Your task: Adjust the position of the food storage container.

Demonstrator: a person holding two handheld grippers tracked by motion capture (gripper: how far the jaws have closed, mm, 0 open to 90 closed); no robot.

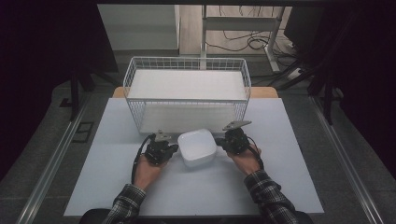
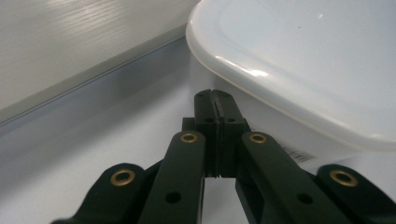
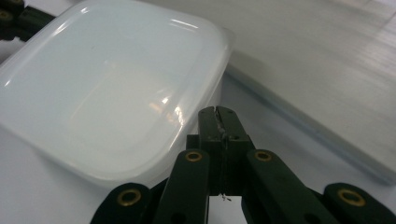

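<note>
The left gripper (image 1: 173,148) and the right gripper (image 1: 219,143) both have jaws together, empty, touching opposite sides of the box (image 1: 197,147) on the bench (image 1: 112,186).

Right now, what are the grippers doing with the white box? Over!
Left gripper shut, right gripper shut, flanking the white lidded box. Box on table, nothing clamped. Wire basket just behind.

The high view is dim, its sides falling into near black, while the pale worktop (image 1: 116,186) catches soft overhead light. In both gripper views the white container (image 3: 107,88) shows small glare spots, and the nearest black links blur.
</note>
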